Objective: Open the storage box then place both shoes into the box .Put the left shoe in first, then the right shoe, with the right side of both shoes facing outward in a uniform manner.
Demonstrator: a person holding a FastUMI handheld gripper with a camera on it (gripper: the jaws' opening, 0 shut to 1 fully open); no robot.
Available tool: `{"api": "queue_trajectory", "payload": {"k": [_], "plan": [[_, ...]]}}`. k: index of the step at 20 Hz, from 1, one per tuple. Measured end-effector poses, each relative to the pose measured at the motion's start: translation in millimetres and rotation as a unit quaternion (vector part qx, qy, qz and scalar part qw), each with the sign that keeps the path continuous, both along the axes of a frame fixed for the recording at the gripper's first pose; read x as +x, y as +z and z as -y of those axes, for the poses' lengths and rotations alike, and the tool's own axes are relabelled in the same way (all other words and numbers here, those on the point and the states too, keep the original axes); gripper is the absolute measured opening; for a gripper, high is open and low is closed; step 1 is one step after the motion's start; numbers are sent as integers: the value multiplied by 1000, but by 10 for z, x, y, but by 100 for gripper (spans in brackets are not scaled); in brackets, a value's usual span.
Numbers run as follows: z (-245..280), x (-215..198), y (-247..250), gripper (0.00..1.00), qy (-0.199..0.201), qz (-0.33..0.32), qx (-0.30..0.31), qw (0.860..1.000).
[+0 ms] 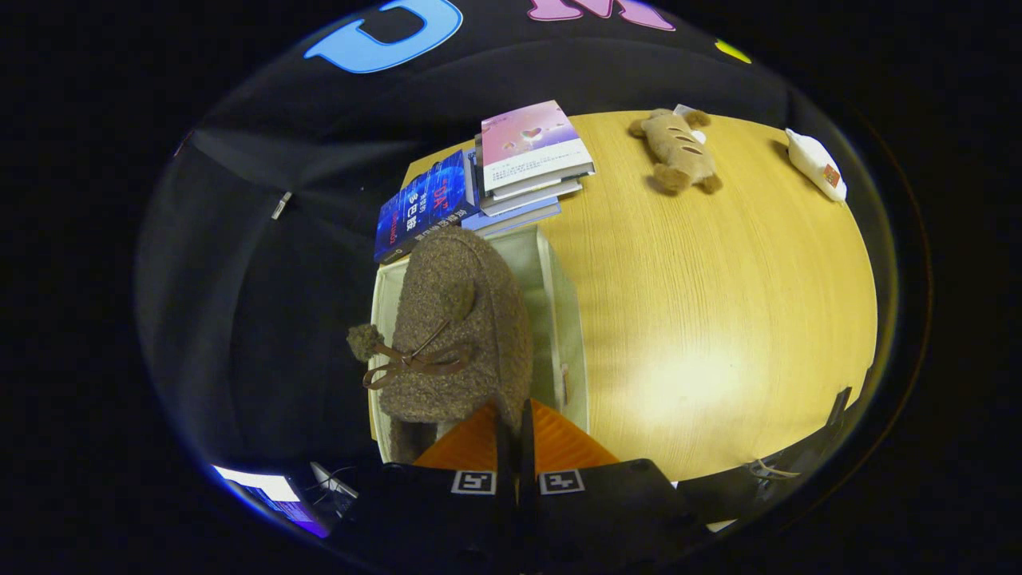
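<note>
Gripper (515, 423) fingers nearly closed, pinching shoe (455, 327) heel rim over box (563, 319); fuzzy, soft, light, so hold at collar.

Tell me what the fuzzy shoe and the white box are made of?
The shoe looks like nubbly brown fleece or boucle: its surface is curly and matte, with a thin, smooth brown lace bow that could be leather. The storage box looks like pale fabric or plastic; its walls are smooth and plain. The gripper has its jaws nearly together, seemingly pinching the shoe's rim.
</note>
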State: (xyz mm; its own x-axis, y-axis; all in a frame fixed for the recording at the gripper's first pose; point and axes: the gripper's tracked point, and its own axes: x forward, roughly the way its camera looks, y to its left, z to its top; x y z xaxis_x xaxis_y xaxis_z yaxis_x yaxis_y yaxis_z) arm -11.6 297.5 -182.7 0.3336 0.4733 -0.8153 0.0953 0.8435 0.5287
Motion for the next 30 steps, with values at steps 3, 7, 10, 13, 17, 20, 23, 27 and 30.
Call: {"api": "queue_trajectory", "payload": {"k": [3,7,10,13,17,20,23,27,30], "plan": [[-72,-20,34,13,6,4,9,1000],[46,11,235,64,24,40,-1,999],[115,38,253,99,23,55,-7,998],[164,4,278,99,22,55,-1,998],[258,-8,406,99,21,87,15,996],[498,6,478,99,11,118,9,993],[900,78,533,99,-8,156,-16,988],[1512,205,626,99,-44,204,-51,977],[1991,305,721,99,-73,252,-89,961]]}}
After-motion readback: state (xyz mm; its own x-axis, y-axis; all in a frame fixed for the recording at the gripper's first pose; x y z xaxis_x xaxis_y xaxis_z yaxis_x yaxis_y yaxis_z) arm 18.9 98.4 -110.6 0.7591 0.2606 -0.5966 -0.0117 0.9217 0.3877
